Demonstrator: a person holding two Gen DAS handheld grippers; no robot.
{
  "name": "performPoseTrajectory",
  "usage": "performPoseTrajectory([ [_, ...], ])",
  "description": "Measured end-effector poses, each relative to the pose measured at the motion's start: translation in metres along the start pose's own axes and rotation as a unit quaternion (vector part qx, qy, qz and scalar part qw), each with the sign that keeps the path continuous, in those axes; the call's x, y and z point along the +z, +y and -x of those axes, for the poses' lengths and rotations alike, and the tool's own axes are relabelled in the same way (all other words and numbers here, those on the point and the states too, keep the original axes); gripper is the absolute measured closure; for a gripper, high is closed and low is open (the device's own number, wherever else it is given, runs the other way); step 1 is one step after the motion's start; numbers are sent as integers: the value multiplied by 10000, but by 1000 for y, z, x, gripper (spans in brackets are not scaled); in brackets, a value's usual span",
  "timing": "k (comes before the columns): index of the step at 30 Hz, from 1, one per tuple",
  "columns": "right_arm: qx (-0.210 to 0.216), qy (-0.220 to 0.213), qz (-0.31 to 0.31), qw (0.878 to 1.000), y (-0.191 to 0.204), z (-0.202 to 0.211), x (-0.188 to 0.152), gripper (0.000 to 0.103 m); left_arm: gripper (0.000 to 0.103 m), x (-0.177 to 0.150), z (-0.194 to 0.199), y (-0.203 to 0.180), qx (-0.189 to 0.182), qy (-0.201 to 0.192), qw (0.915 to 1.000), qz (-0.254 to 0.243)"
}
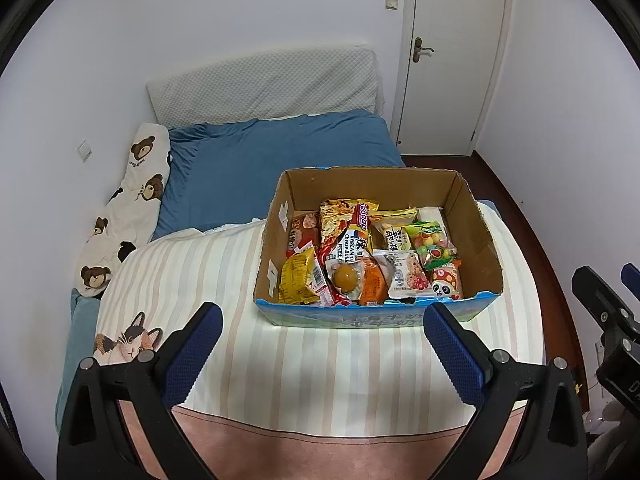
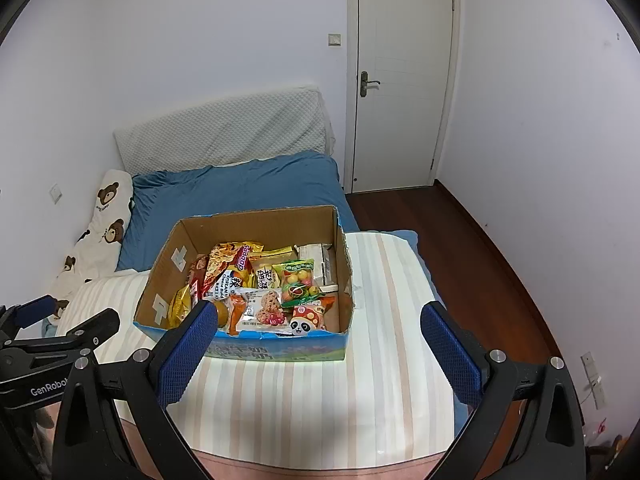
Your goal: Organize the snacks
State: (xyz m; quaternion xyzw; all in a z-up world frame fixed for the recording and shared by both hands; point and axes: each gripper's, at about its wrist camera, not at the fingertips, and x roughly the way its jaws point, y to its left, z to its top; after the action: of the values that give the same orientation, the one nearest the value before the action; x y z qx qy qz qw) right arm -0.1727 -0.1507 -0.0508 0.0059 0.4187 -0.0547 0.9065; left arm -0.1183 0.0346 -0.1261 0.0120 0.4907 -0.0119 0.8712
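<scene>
An open cardboard box (image 1: 476, 216) with a blue printed front stands on a striped quilt (image 1: 304, 368). It holds several snack packets: a red noodle pack (image 1: 344, 236), a yellow packet (image 1: 298, 280), a panda packet (image 1: 446, 284) and a candy bag (image 1: 430, 242). My left gripper (image 1: 322, 330) is open and empty, just in front of the box. In the right wrist view the box (image 2: 160, 280) stands ahead to the left, with the panda packet (image 2: 306, 320) at its front. My right gripper (image 2: 318, 330) is open and empty, at the box's front right corner.
A blue bedsheet (image 1: 256, 164) lies behind the box, with a bear-print pillow (image 1: 132, 204) at left and a white headboard cushion (image 1: 264, 84) at the wall. A white door (image 2: 400, 80) and wooden floor (image 2: 460, 240) are at right. The other gripper (image 1: 608, 312) shows at the right edge.
</scene>
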Motion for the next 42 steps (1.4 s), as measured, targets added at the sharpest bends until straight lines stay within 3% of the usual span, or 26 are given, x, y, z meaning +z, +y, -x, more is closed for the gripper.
performPoseTrajectory([
  [42, 33, -23, 21, 10000, -1, 15, -6, 0, 0, -2, 28, -1, 20, -280, 9996, -30],
])
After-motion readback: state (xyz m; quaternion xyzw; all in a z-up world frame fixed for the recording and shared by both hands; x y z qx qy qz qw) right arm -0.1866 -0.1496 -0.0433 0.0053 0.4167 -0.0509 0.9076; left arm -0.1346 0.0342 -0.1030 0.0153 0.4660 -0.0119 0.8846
